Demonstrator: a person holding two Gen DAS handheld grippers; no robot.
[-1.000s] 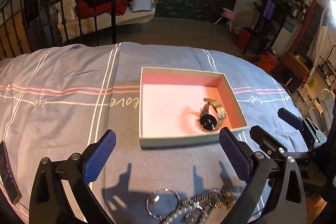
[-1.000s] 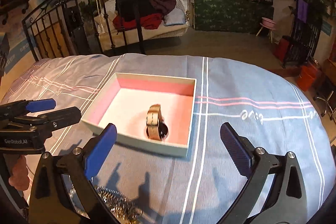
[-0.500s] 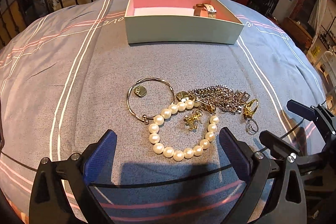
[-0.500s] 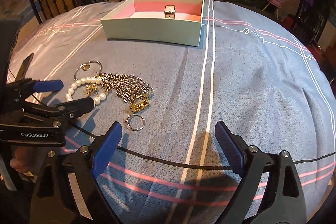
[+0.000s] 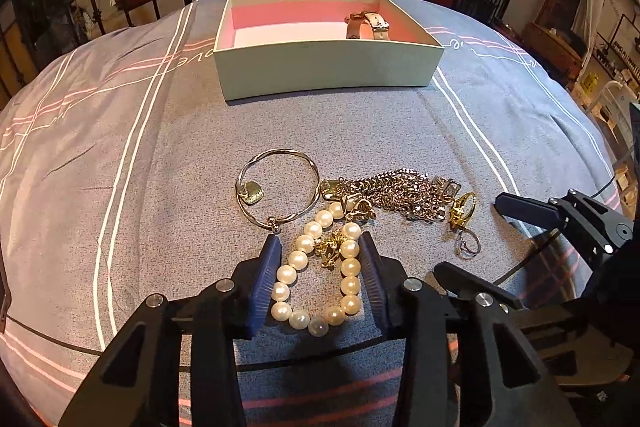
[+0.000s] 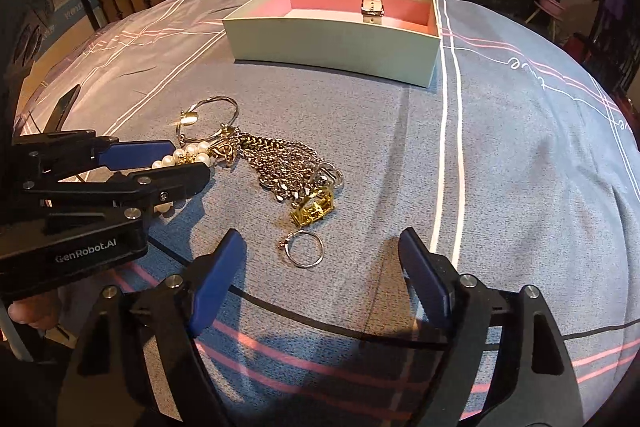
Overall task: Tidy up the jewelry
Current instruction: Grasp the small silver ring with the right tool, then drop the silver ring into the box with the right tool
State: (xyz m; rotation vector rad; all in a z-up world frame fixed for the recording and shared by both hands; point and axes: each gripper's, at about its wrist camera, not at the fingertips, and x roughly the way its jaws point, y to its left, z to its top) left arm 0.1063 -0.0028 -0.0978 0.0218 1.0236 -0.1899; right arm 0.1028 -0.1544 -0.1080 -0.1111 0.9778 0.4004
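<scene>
On the grey bedspread (image 5: 168, 131) with white and pink stripes, the jewelry lies in one loose cluster in front of the open box (image 5: 328, 71). Farthest left is a thin twisted bangle (image 5: 279, 191) with a small gold tag inside its ring. Just right of it and nearer the camera, the pearl bracelet (image 5: 316, 279) forms a loop, and the left gripper (image 5: 320, 277) has its blue pads drawn in against both outer sides of that loop, pinching the pearls between them; a small gold charm (image 5: 332, 247) sits inside the loop. From the right wrist view the same left gripper (image 6: 188, 161) shows side-on, its two fingers narrowed with pearls visible between them. Next to the right comes a heap of silver chain (image 5: 400, 193), touching the bangle and the pearls at its left end. At the heap's right edge rests a gold ring (image 5: 462, 209), and just below that a plain silver ring (image 5: 467, 245) lies apart on the cloth. In the right wrist view this silver ring (image 6: 306, 249) lies just ahead of the right gripper (image 6: 322, 259), whose pads are spread wide and hold nothing. Farther back, the box has a pink lining, and a watch with a tan strap (image 5: 368, 25) stands in its right part
</scene>
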